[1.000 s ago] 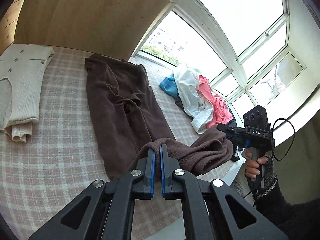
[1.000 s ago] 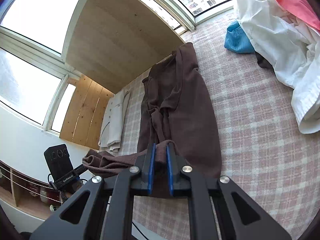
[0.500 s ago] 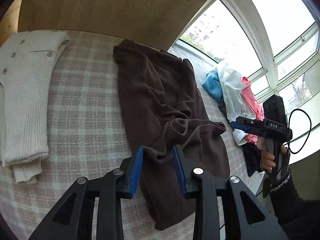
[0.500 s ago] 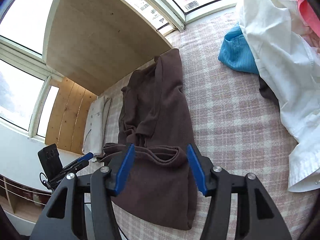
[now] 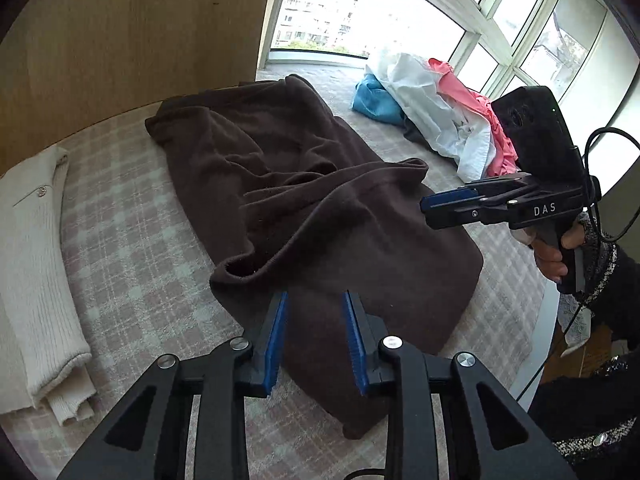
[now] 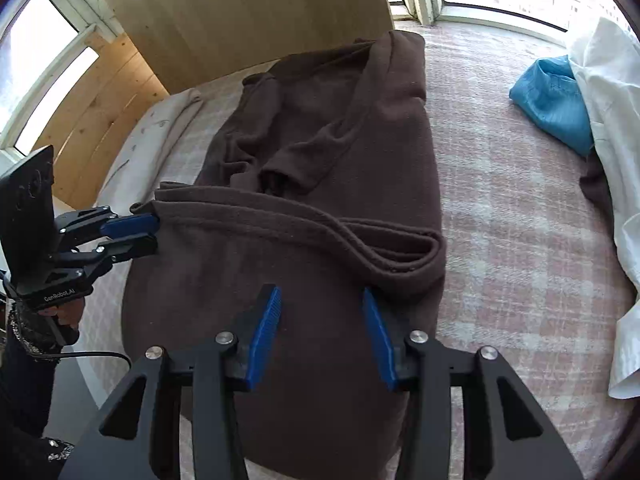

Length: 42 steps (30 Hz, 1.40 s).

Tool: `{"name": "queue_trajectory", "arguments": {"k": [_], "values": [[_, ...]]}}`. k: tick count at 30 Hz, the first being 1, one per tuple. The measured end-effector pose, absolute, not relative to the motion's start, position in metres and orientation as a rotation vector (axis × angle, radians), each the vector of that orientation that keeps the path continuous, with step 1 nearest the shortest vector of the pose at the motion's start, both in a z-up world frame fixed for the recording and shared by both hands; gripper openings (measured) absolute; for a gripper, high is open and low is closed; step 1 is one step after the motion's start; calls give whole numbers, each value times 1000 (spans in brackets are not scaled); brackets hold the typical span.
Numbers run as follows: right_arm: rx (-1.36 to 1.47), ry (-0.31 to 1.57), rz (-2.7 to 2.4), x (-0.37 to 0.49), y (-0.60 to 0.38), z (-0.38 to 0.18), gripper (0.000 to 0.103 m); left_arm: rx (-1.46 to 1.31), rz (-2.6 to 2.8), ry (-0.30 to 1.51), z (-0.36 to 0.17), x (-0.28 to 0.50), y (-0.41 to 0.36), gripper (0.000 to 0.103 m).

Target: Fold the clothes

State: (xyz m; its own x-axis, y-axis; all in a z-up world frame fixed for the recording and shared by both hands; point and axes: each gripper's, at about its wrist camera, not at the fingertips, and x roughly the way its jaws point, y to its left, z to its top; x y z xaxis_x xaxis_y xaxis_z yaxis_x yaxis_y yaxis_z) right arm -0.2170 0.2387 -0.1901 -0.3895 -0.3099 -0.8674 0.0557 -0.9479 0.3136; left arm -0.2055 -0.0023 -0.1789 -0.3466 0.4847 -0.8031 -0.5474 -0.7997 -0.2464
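A brown garment point(image 5: 320, 200) lies lengthwise on the checked bed cover, its lower part folded up over itself; the folded hem band point(image 6: 320, 224) runs across it. My left gripper point(image 5: 314, 300) is open just above the near folded edge and holds nothing. My right gripper point(image 6: 320, 296) is open too, hovering over the fold, empty. Each gripper shows in the other's view: the right gripper point(image 5: 440, 204) beside the garment's right edge, the left gripper point(image 6: 140, 232) at the hem's left end.
A folded cream sweater point(image 5: 32, 260) lies left of the brown garment. A pile with a blue garment point(image 6: 556, 100), a white shirt point(image 6: 612, 120) and pink cloth point(image 5: 472, 100) sits by the windows. A wooden panel point(image 5: 140, 32) stands behind. The bed's edge point(image 5: 548, 312) is at the right.
Both grippers were shut on the brown garment's hem and carried it up over the body. They have since opened, let it go and drawn back slightly; the hem now rests folded.
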Motion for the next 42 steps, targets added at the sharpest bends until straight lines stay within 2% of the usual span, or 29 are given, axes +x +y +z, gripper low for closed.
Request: {"name": "queue_trajectory", "arguments": {"k": [1, 3, 6, 7, 9, 12, 14, 16, 17, 18, 23, 25, 28, 32, 35, 38, 42], "values": [[1626, -353, -2449, -222, 247, -192, 9, -1261, 2174, 97, -186, -217, 2, 25], [1604, -370, -2464, -220, 258, -180, 10, -1274, 2200, 50, -187, -236, -3, 23], [1501, -226, -2538, -206, 256, -153, 19, -1281, 2228, -46, -177, -256, -17, 23], [1463, -224, -2518, -203, 253, -149, 20, -1255, 2223, -27, -170, -249, -19, 23], [1399, -212, -2490, -200, 245, -146, 30, -1215, 2209, 7, -162, -235, -19, 24], [1388, -148, -2474, -210, 225, -165, 41, -1231, 2164, 20, -183, -225, 0, 29], [1496, -94, -2423, -221, 214, -192, 42, -1241, 2133, 29, -197, -218, 13, 30], [1425, -31, -2458, -217, 208, -194, 42, -1251, 2102, 38, -211, -211, 25, 32], [1436, 4, -2448, -217, 206, -194, 42, -1256, 2087, 43, -218, -207, 32, 28], [1459, 14, -2428, -218, 206, -192, 42, -1258, 2072, 40, -223, -205, 35, 31], [1421, -176, -2461, -198, 249, -167, 45, -1297, 2077, 32, -210, -197, 23, 31], [1400, -249, -2495, -192, 271, -156, 46, -1291, 2091, 22, -200, -189, 15, 39], [1368, -279, -2553, -207, 297, -135, 46, -1270, 2100, -41, -183, -188, -3, 40], [1297, -289, -2587, -247, 308, -110, 49, -1269, 2169, -74, -162, -228, -22, 41], [1234, -242, -2604, -288, 305, -99, 62, -1260, 2216, -87, -154, -274, -31, 42], [1256, -218, -2604, -336, 301, -109, 62, -1266, 2263, -74, -153, -324, -34, 47], [1359, -225, -2563, -399, 302, -144, 62, -1334, 2269, -91, -174, -388, -28, 47]]}}
